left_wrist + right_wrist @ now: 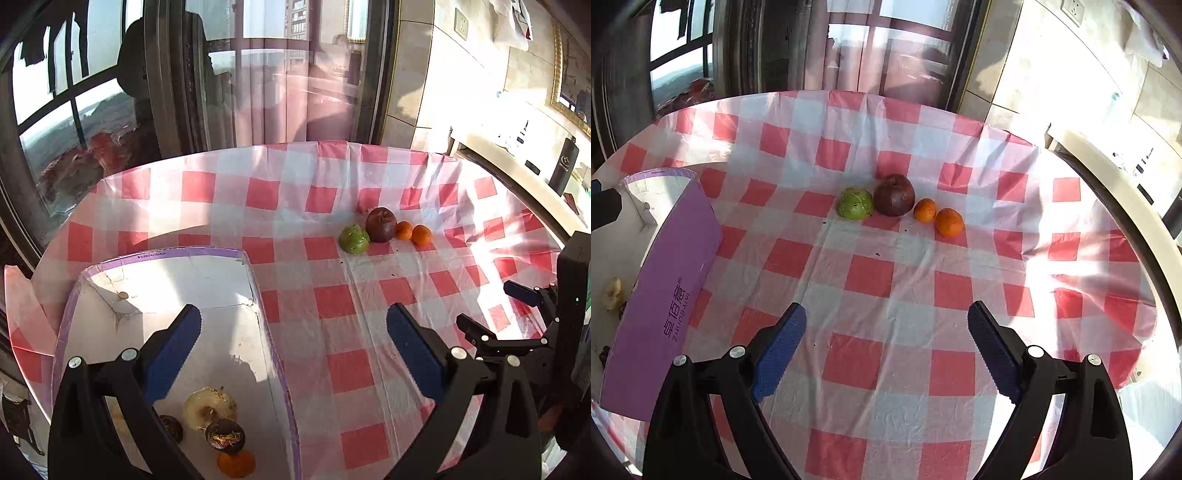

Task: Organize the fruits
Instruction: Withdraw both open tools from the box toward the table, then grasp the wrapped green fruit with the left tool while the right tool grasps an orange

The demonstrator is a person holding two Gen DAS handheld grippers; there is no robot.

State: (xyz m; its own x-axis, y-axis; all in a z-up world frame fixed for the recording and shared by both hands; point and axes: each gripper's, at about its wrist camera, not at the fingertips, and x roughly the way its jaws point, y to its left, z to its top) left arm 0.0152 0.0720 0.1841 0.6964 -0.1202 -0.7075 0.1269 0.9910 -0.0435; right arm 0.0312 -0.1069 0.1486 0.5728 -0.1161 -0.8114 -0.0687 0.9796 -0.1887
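- Presently, the left gripper (293, 325) hangs with its jaws spread wide and nothing between them, one blue pad over the box (255, 280) and the other over the tablecloth (332, 373).
- Right gripper (886, 325) likewise stands spread and empty above the red-and-white checked tablecloth (871, 277).
- Four fruits lie in a row on the cloth, well ahead of both grippers: a green fruit (855, 208), a dark red fruit (894, 195) touching it, then a small orange (925, 210) and a larger orange (949, 222) just beside one another.
- Inside the white-lined, purple-sided box lie a pale fruit (209, 408), a dark halved fruit (225, 435) against it, another dark piece (171, 428) partly hidden by the gripper frame, and an orange fruit (236, 463) at the near edge.
- Box sits at the table's left side, well apart from the row.
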